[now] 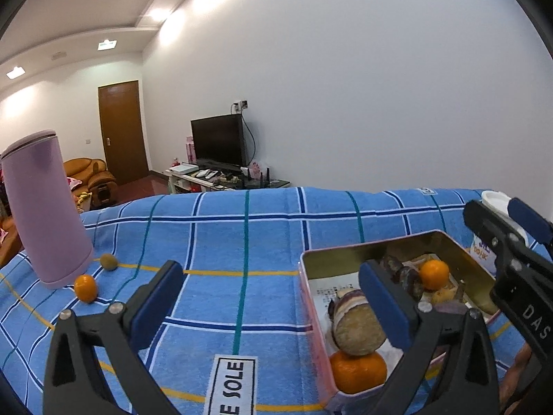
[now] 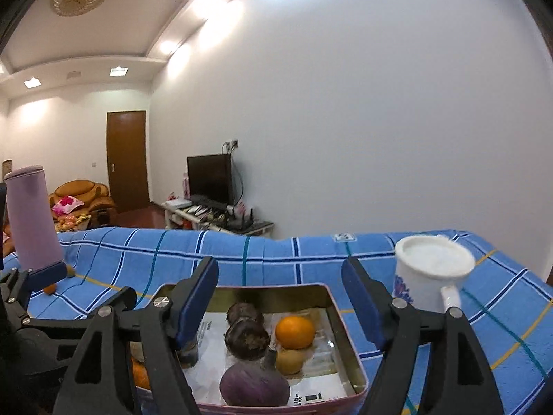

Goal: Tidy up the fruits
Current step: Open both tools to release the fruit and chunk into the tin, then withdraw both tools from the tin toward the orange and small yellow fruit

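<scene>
A pink rectangular tin (image 1: 449,240) (image 2: 242,288) sits on the blue plaid cloth and holds several fruits: oranges (image 1: 433,274) (image 1: 358,371) (image 2: 294,332), dark round fruits (image 2: 246,339), a purple one (image 2: 254,386) and a brownish one (image 1: 359,333). A loose orange (image 1: 85,287) and a small green-brown fruit (image 1: 109,261) lie by the purple flask. My left gripper (image 1: 276,304) is open and empty, at the tin's left edge. My right gripper (image 2: 281,306) is open and empty above the tin; it also shows in the left wrist view (image 1: 508,228).
A tall purple flask (image 1: 43,207) (image 2: 31,218) stands on the left of the cloth (image 1: 224,242). A white mug (image 2: 430,273) stands right of the tin. Beyond the table are a TV, a door and an armchair.
</scene>
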`<state>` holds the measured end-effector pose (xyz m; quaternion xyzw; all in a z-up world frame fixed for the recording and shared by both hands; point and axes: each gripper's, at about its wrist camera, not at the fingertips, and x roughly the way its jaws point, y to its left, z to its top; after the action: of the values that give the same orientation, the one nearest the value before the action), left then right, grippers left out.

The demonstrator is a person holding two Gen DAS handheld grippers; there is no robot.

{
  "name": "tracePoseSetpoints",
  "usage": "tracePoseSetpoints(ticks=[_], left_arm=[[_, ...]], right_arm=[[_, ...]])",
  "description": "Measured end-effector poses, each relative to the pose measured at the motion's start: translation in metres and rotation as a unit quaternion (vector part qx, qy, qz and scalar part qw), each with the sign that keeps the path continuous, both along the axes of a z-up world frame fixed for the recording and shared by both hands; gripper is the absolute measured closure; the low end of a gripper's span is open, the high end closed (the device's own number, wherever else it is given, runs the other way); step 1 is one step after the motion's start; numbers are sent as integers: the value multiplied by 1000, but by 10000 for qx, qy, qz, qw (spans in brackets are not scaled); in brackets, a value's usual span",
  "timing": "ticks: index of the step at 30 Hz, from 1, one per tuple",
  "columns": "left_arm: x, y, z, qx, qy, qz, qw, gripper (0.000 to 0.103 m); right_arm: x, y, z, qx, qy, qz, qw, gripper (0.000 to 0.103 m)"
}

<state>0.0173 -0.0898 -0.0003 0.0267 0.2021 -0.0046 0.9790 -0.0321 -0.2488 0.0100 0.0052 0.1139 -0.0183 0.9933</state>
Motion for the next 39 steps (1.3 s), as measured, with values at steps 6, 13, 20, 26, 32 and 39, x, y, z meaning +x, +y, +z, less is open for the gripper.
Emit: tracePoseSetpoints(ticks=[6, 13, 20, 26, 32, 39], left_arm=[[-2, 4, 0, 9, 18, 27, 10000, 0], [-4, 14, -1, 94, 127, 102, 9998, 0], [-3, 27, -4, 240, 324, 111, 9991, 0], [-1, 47, -3, 430, 311, 236, 9983, 0], [-1, 66, -4, 389, 332, 336, 9981, 0], [-1, 84, -3, 386, 315, 442, 9978, 0]], right_arm=[[0, -1, 0, 62, 94, -53, 9999, 28], [-1, 2, -1, 79, 123, -236, 9996, 28], [2, 9, -3, 66, 290, -482, 9984, 28], [3, 20, -3, 6, 321, -682, 9972, 28], [6, 36, -4, 74, 442, -649, 9969, 28], [11, 58, -6, 126, 536, -502, 9972, 28]])
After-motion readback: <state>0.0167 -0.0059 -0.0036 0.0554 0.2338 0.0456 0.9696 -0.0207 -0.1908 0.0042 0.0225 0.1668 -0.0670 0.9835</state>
